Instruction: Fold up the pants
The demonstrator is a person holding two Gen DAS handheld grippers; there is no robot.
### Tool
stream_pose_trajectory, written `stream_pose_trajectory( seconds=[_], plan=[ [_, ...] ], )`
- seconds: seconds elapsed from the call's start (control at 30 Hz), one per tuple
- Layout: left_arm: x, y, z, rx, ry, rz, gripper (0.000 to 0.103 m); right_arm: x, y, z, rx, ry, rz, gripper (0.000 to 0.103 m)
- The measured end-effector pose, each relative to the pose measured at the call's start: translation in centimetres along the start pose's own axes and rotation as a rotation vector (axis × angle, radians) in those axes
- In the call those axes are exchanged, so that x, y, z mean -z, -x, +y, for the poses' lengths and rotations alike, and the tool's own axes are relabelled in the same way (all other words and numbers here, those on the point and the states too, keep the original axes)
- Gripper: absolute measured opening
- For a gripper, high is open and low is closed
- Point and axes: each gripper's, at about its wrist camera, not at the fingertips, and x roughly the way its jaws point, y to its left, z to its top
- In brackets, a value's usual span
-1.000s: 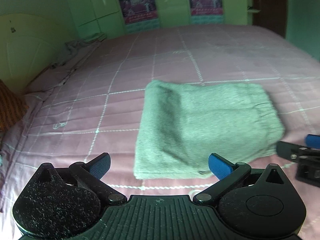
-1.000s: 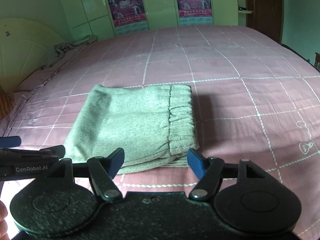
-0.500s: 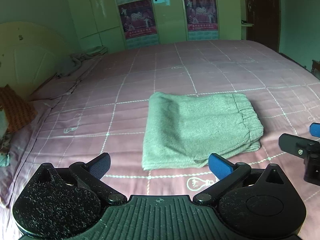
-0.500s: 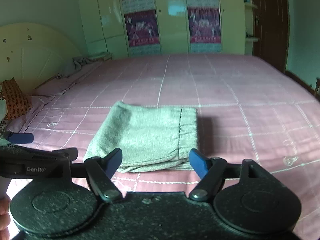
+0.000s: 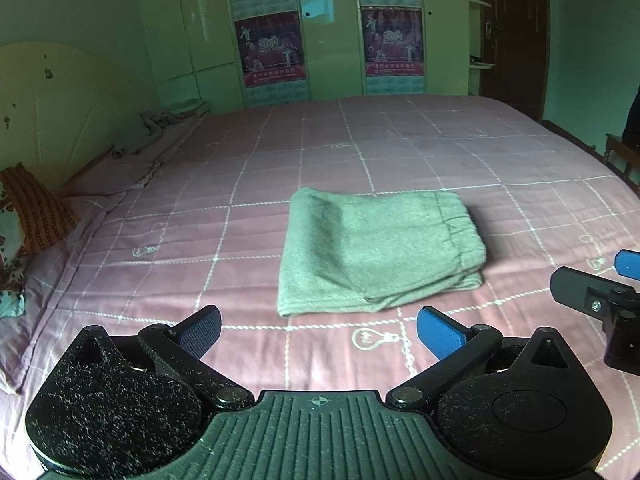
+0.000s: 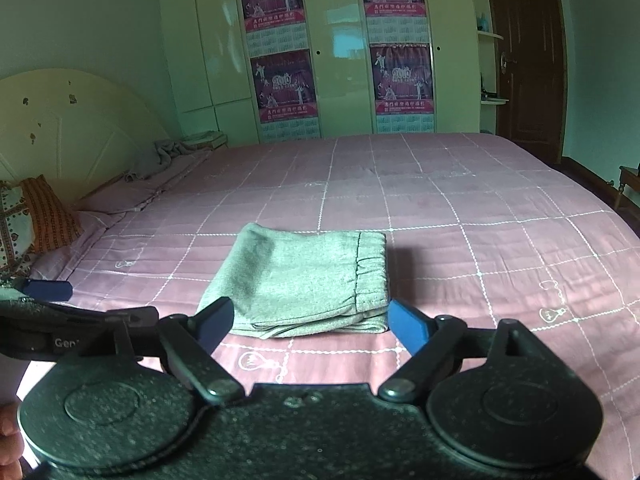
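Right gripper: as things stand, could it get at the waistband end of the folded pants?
Probably yes. The right gripper is open and faces the folded pants on the bedspread; nothing lies between them, and the left gripper is off to the side.

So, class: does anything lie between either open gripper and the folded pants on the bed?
Nothing visible does. Only bare pink bedspread separates the left gripper from the pants, and the same holds for the right gripper in its own view.
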Motion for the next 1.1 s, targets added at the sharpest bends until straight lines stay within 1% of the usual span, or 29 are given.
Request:
stream_pose_trajectory(
  seconds=[0.17, 0.27, 0.43, 0.47, 0.6, 0.67, 0.8, 0.93, 1.0, 1.1],
  plan=[
    [0.8, 1.0, -0.1, -0.004, 0.020, 0.002, 0.103, 0.7, 0.9, -0.2, 0.020, 0.001, -0.006, 0.085],
    [1.1, 1.6, -0.4, -0.014, 0.005, -0.011, 0.103, 1.2, 1.2, -0.1, 0.042, 0.011, -0.009, 0.085],
    [1.0, 2.3, -0.7, -0.009, 0.003, -0.022, 0.103, 1.5, 1.8, -0.2, 0.049, 0.002, -0.020, 0.086],
    [1.0, 2.3, -0.7, -0.003, 0.004, -0.020, 0.103, 1.5, 1.9, -0.2, 0.049, 0.000, -0.022, 0.089],
    [1.0, 2.7, -0.7, 0.039, 0.026, -0.015, 0.103, 1.6, 2.5, -0.1, 0.047, -0.006, -0.034, 0.089],
    [1.0, 2.9, -0.7, 0.045, 0.039, -0.015, 0.103, 1.7, 2.7, 0.0, 0.048, -0.004, -0.039, 0.089],
    [1.1, 3.2, -0.9, 0.022, 0.040, -0.021, 0.103, 1.8, 3.0, -0.1, 0.049, -0.013, -0.039, 0.090],
    [1.2, 3.1, -1.4, -0.015, 0.003, -0.018, 0.103, 1.8, 3.0, 0.0, 0.047, -0.012, -0.040, 0.090],
    [1.2, 3.2, -1.7, -0.015, -0.018, -0.018, 0.103, 1.8, 3.0, 0.0, 0.047, -0.007, -0.040, 0.090],
    [1.2, 3.4, -1.8, -0.028, -0.021, -0.022, 0.103, 1.8, 2.9, 0.0, 0.046, -0.007, -0.039, 0.090]
  ],
)
